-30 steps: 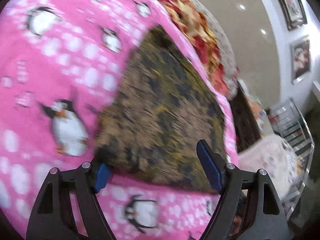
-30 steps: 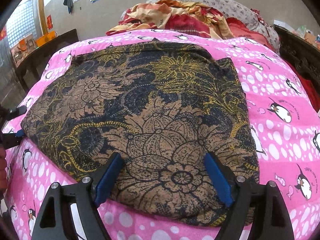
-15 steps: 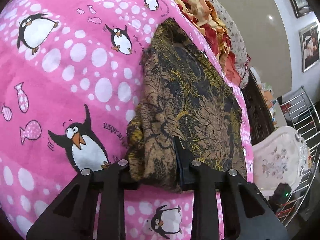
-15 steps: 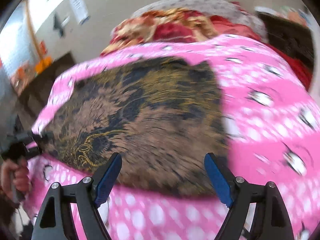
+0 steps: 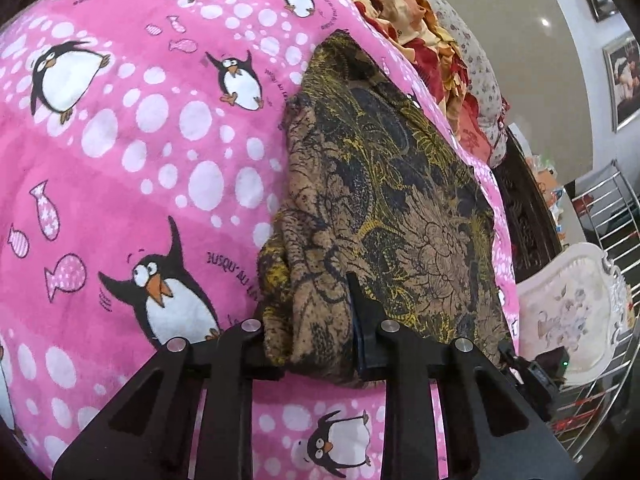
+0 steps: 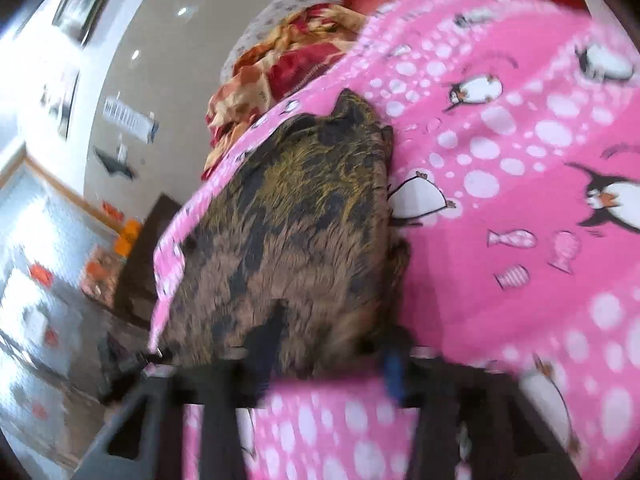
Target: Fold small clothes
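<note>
A brown and black floral garment [image 5: 384,200] lies on a pink penguin blanket [image 5: 120,160]. My left gripper [image 5: 316,344] is shut on the garment's near left corner, with the cloth bunched between the fingers. In the blurred right wrist view the same garment [image 6: 304,232] lies on the blanket [image 6: 520,240], and my right gripper [image 6: 324,356] is closed on its near right corner.
A red and orange bedspread [image 5: 432,40] is heaped at the far end of the bed. A dark wooden headboard [image 5: 524,216], a white ornate chair [image 5: 568,312] and a metal rack [image 5: 612,240] stand to the right.
Both grippers went from open over the garment's near edge to shut on its corners. The left closed first, the right within the last half second while swinging over.
</note>
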Tool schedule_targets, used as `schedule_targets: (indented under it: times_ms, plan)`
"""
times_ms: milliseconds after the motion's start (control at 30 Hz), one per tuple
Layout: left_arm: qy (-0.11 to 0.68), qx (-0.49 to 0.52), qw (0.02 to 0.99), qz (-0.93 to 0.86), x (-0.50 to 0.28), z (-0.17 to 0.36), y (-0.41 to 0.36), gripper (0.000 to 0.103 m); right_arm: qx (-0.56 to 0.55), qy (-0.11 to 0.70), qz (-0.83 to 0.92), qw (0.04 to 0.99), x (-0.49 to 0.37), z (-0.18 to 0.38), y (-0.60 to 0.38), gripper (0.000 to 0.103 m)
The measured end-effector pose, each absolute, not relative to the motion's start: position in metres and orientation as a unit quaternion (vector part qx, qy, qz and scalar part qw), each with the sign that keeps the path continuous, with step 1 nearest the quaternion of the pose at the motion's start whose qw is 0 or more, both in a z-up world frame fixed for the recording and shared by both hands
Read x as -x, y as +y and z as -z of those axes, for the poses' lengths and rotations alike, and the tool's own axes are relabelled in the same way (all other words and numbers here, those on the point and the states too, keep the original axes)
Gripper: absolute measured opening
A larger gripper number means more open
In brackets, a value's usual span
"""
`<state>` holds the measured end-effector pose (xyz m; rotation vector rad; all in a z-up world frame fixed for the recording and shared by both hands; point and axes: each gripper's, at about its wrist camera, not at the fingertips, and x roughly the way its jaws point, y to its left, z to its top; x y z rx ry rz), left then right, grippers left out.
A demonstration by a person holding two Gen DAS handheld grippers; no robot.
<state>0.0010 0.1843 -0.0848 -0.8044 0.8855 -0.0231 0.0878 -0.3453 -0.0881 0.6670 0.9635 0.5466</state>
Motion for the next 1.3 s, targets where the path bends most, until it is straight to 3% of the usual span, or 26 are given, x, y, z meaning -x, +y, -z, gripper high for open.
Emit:
schedule_targets:
  times_ms: [133, 367, 533, 667, 767, 800, 867, 933, 1033, 1167, 1300]
  plan:
    - [0.416, 0.352, 0.838, 0.021, 0.01, 0.071, 0.178, 0.01, -0.294, 0.432, -0.272, 0.808, -0.078, 0.073, -0.348, 0.008]
    - [0.437, 0.346, 0.827, 0.065, 0.061, 0.054, 0.17, 0.01, -0.271, 0.449, -0.31, 0.793, -0.036, 0.035, -0.374, 0.006]
    - [0.461, 0.365, 0.807, 0.054, 0.068, 0.086, 0.172, 0.019, -0.26, 0.518, -0.251, 0.775, -0.032, 0.056, -0.395, 0.007]
    - [0.435, 0.396, 0.808, 0.043, 0.071, 0.091, 0.178, 0.02, -0.232, 0.475, -0.165, 0.833, -0.042, 0.019, -0.402, 0.007]
    - [0.411, 0.387, 0.825, 0.021, 0.081, 0.091, 0.172, 0.016, -0.183, 0.441, -0.195, 0.856, -0.066, -0.025, -0.354, 0.008]
    - [0.406, 0.372, 0.834, 0.013, 0.082, 0.088, 0.166, 0.013, -0.164, 0.441, -0.218, 0.855, -0.075, -0.034, -0.331, 0.01]
    - [0.39, 0.313, 0.866, -0.007, 0.084, 0.07, 0.147, 0.011, -0.125, 0.454, -0.257, 0.844, -0.09, -0.043, -0.277, 0.024]
    - [0.368, 0.256, 0.894, -0.012, 0.08, 0.048, 0.127, 0.011, -0.088, 0.463, -0.321, 0.821, -0.107, -0.052, -0.211, 0.057]
    - [0.331, 0.167, 0.929, 0.01, 0.072, 0.022, 0.096, 0.011, -0.064, 0.49, -0.395, 0.775, -0.134, -0.051, -0.121, 0.06]
    - [0.308, 0.135, 0.94, 0.054, 0.058, 0.006, 0.075, 0.011, -0.087, 0.58, -0.458, 0.667, -0.171, -0.027, -0.032, 0.06]
    - [0.301, 0.132, 0.941, 0.078, 0.048, 0.0, 0.065, 0.011, 0.029, 0.608, -0.457, 0.649, -0.176, -0.016, 0.036, 0.06]
